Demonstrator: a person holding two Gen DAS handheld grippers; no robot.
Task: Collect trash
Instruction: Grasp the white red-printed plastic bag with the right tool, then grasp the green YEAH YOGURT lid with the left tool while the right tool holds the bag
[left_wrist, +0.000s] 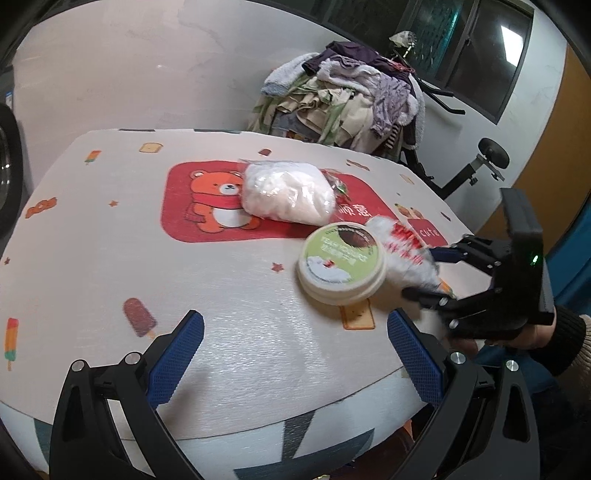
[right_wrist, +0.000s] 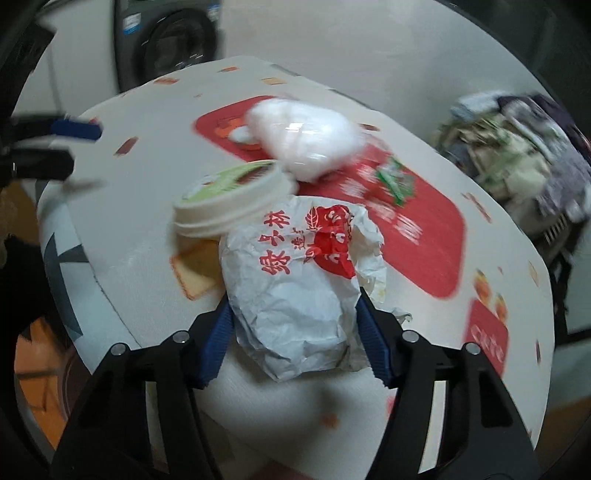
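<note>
Blue fingers (right_wrist: 218, 339) flank the wrapper (right_wrist: 295, 295) (crumpled, white).

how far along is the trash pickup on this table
Nothing looks binned yet. In hand: the right gripper is shut on the crumpled paper wrapper. Left: yogurt tub, clear plastic bag, small green wrapper. The left gripper is open, empty.

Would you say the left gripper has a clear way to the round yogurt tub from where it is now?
Probably yes: the left gripper is open, and only bare tablecloth lies before the yogurt tub. The paper wrapper touches its far side.
</note>
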